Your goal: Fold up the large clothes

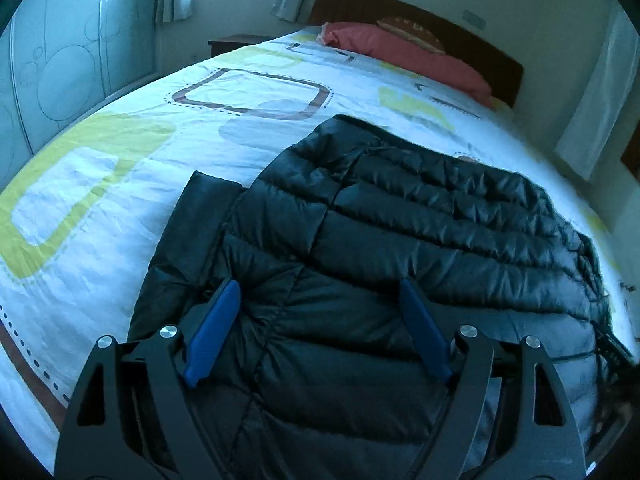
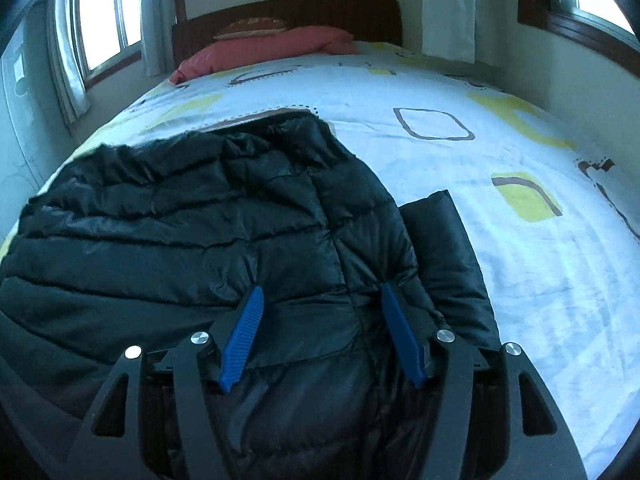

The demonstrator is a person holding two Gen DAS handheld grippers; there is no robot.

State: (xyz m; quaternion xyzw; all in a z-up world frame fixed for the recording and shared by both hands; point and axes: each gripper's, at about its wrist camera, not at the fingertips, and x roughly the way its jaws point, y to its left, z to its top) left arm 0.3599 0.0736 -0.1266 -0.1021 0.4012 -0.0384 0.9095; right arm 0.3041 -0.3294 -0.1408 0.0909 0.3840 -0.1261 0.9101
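Lay spread over the bed (image 1: 120,184): black puffer jacket (image 1: 400,220), centre frame. Hovered above it, left gripper (image 1: 318,292) fingers wide, right gripper (image 2: 320,296) fingers parted, gripping nothing.

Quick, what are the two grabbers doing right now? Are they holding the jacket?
Left gripper: open, holding nothing, over the black jacket.
Right gripper: open, holding nothing, over the jacket too.
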